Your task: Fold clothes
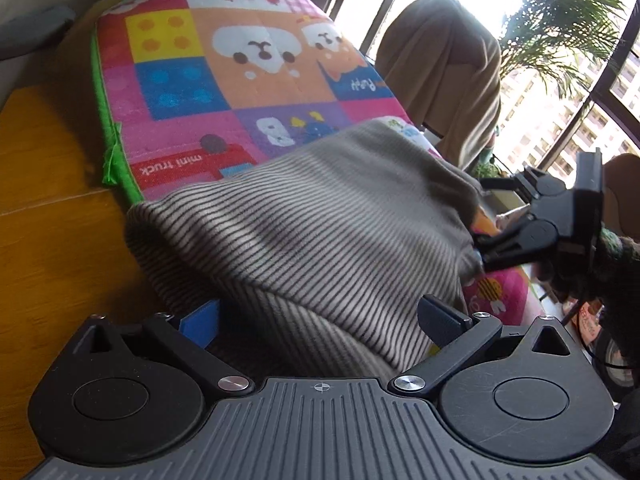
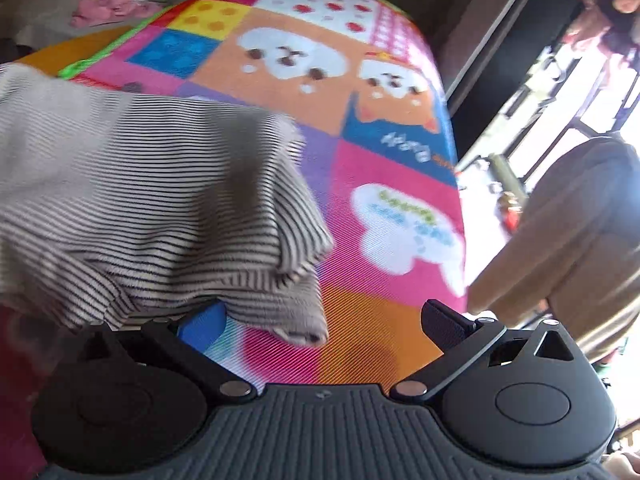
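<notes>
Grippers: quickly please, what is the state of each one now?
Left gripper: open, jaws wide apart, striped cloth lying between them, not clamped.
Right gripper: open, jaws wide apart, cloth edge beside one side.

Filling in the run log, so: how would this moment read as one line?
striped garment: bunched on patterned mat | left gripper: open, straddling the cloth | right gripper: open, at garment's edge

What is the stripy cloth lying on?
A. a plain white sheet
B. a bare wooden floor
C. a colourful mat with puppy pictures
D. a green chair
C: the striped cloth lies over a bright patchwork mat printed with white puppy faces, edged in green.
</notes>
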